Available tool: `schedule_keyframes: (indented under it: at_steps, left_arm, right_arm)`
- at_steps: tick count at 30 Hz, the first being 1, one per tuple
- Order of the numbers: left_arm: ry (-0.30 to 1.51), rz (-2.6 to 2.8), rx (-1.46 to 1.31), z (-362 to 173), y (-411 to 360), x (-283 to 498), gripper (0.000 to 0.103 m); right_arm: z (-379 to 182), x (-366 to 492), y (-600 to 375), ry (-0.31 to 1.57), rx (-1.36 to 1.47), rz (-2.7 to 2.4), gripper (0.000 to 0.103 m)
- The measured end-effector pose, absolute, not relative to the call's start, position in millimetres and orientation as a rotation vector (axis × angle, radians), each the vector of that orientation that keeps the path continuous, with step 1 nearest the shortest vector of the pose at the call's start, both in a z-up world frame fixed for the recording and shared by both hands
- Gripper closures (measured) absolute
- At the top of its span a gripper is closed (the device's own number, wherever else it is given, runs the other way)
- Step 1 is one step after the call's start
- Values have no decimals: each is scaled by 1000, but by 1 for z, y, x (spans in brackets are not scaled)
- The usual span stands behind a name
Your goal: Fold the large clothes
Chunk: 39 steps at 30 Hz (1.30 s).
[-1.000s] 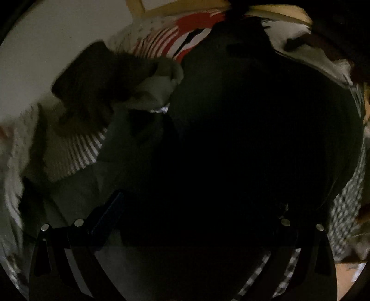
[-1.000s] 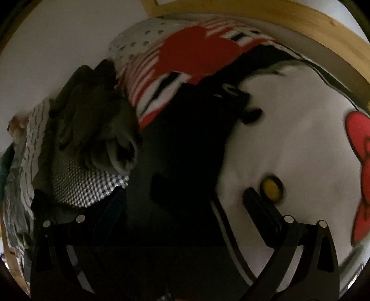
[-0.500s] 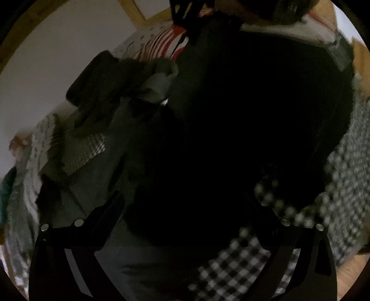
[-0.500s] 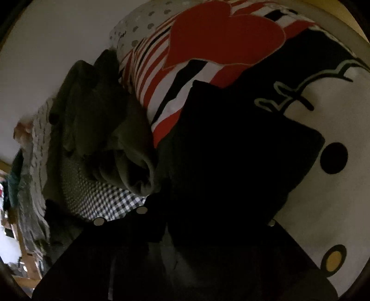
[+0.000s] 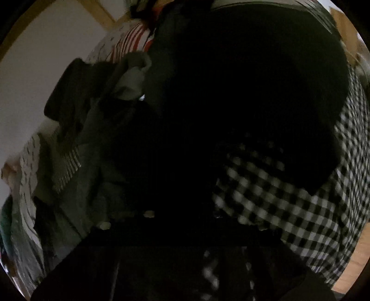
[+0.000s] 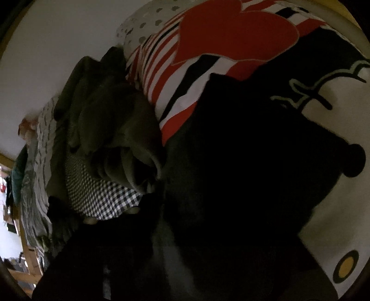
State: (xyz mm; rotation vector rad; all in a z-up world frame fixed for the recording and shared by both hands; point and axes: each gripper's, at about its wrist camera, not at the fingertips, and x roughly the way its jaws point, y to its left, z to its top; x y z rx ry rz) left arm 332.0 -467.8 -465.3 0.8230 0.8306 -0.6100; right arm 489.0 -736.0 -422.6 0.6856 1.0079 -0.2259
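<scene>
On bed [image 6: 335, 220], black garment [image 6: 242, 162]

Dim room, white wall [image 6: 57, 46], wooden frame [image 5: 101, 11], wood floor [image 5: 351, 264]

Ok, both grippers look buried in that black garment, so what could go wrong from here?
1. The black garment overlaps the checked cloth near the left gripper, so lifting may drag both.
2. The olive clothes pile sits right beside it and could get pulled along.
3. The fingers are lost in the dark, so neither grip can be checked.
</scene>
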Motion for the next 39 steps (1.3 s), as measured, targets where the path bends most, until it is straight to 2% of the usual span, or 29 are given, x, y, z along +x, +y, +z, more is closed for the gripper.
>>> schedule_keyframes:
  at_steps: [1, 4, 10, 14, 21, 28, 33, 36, 38, 39]
  left_arm:
    - [845, -621, 798, -462, -466, 336, 95]
    - [851, -627, 744, -448, -464, 344, 97]
    - [827, -595, 643, -417, -446, 333, 97]
    - [849, -559, 543, -406, -434, 336, 97]
    - [869, -453, 378, -397, -391, 345, 96]
    - [861, -360, 303, -400, -318, 335, 87]
    - [866, -303, 244, -397, -238, 328, 49]
    - [861, -300, 237, -396, -193, 326, 31]
    - [858, -318, 233, -395, -169, 324, 28]
    - [857, -332, 226, -395, -156, 323, 22]
  right_arm:
    - [-422, 485, -739, 992, 712, -219, 83]
    - [-417, 468, -742, 932, 772, -200, 86]
    - [-392, 434, -752, 803, 866, -132, 87]
    - [-363, 431, -739, 772, 807, -81, 87]
    - [-309, 444, -673, 744, 681, 50, 87]
    - [-267, 473, -547, 731, 591, 218, 87]
    - [-265, 488, -433, 771, 518, 324, 87]
    - [-274, 497, -366, 809, 488, 385, 87]
    - [-279, 499, -321, 831, 426, 405, 87]
    - [-286, 503, -290, 848, 384, 426, 87]
